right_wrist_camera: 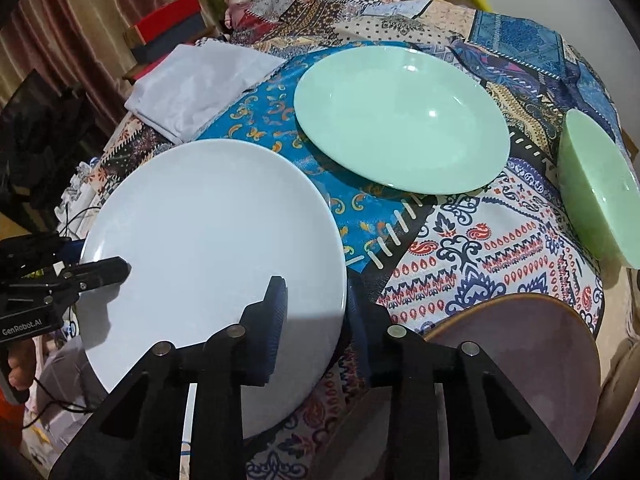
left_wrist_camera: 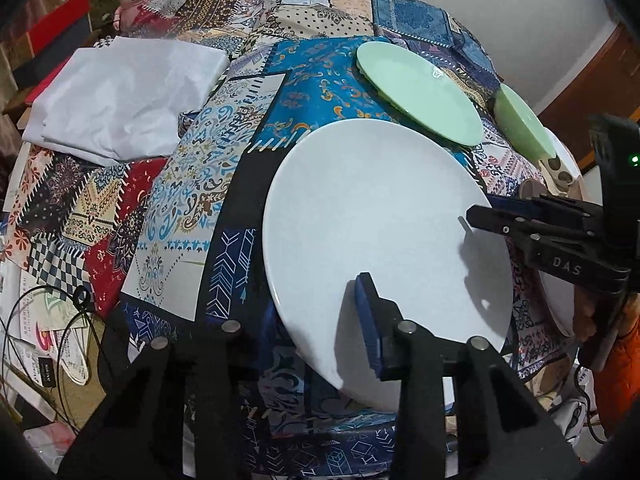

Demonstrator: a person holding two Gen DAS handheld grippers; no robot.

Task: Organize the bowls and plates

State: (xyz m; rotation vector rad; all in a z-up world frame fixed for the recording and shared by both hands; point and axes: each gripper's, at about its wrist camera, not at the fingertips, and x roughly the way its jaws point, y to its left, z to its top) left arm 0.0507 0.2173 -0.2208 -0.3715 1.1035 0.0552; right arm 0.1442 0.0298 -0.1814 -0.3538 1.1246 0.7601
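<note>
We hold the white plate (left_wrist_camera: 384, 232) by opposite edges above the patchwork tabletop (left_wrist_camera: 192, 184). Our left gripper (left_wrist_camera: 320, 320) has one jaw over the near rim; the other jaw is hidden beneath, so we cannot tell how tightly it closes. Our right gripper (right_wrist_camera: 316, 312) straddles the rim, one jaw above, one below. Beyond sit the green plate (right_wrist_camera: 400, 120) and green bowl (right_wrist_camera: 600, 192), cut off at the edge; a brown-rimmed plate (right_wrist_camera: 520, 360) lies partly hidden.
</note>
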